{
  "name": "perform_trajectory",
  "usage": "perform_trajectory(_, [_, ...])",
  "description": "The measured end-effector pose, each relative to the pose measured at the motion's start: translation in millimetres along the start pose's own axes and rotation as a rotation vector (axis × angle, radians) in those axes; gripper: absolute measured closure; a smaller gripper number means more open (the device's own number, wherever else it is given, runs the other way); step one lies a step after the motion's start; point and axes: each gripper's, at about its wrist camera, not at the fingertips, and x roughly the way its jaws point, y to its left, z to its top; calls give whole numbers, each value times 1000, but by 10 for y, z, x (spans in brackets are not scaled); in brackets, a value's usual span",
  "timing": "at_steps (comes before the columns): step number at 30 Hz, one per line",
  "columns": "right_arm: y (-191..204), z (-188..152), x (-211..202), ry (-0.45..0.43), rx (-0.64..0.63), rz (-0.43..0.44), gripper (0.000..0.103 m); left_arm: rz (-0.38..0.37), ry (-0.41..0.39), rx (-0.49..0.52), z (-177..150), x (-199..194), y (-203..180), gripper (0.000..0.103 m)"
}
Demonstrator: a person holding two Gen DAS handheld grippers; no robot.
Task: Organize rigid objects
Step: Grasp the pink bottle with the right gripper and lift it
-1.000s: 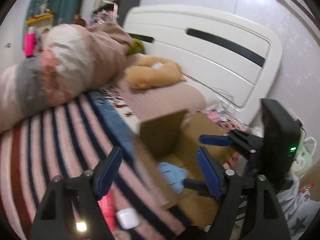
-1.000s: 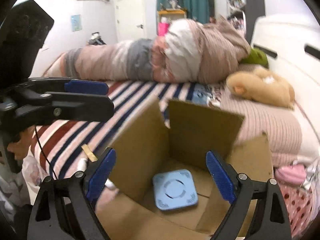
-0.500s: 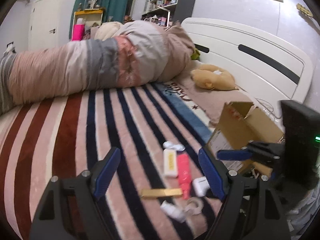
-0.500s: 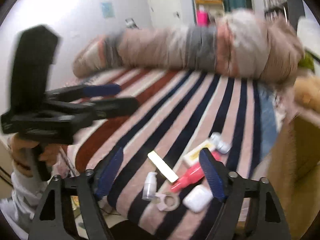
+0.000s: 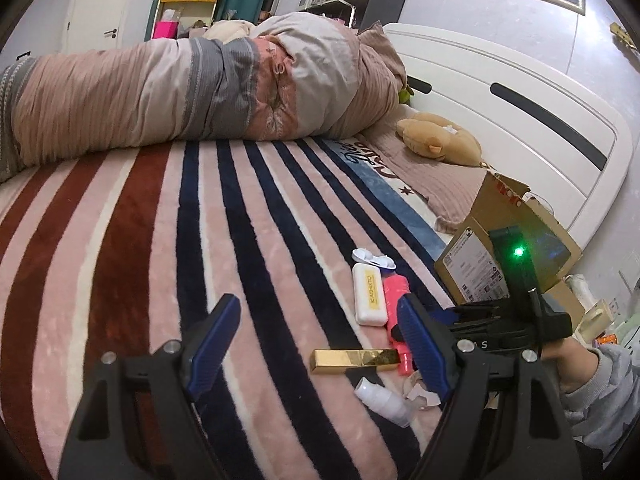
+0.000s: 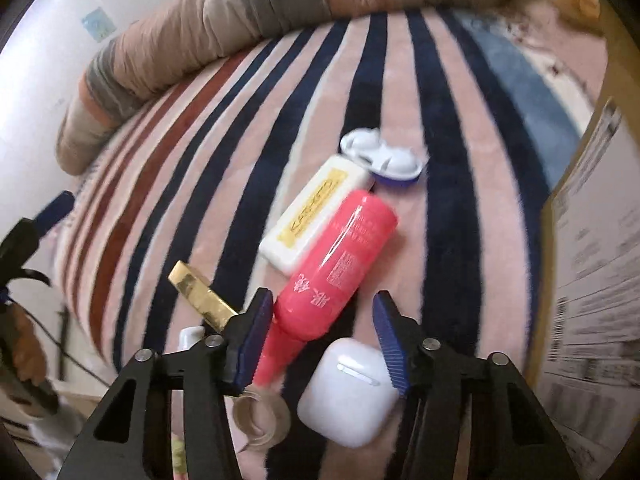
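The right gripper (image 6: 326,340) is open wide and holds nothing. It hangs low over the pile, with the thin neck of the pink bottle (image 6: 340,264) and the white earbud case (image 6: 348,394) between its fingers. I cannot tell if a finger touches the bottle. A tape ring (image 6: 262,420) at 7 o'clock is half hidden behind the left finger. The gold bar (image 6: 200,298) at 9 o'clock is part hidden too. The white box with a yellow label (image 6: 316,218) lies beside the bottle, and a small white and blue case (image 6: 382,158) sits at 12 o'clock, blurry. The cardboard box (image 6: 596,240) at 3 o'clock is cut off.

The left gripper (image 5: 320,340) is open wide and empty, above the striped blanket (image 5: 160,240). A rolled quilt (image 5: 200,92) lies at 12 o'clock.
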Motion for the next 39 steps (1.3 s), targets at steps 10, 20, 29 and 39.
perform_trajectory(10, [24, 56, 38, -45, -5, -20, 70, -10, 24, -14, -26, 93, -4, 25])
perform_trajectory(20, [368, 46, -169, -131, -132, 18, 73, -57, 34, -34, 2, 152, -26, 25])
perform_trajectory(29, [389, 114, 77, -48, -115, -59, 73, -42, 51, -42, -37, 174, 6, 25])
perform_trajectory(39, [546, 58, -23, -147, -190, -80, 75, -50, 76, -48, -37, 249, 3, 25])
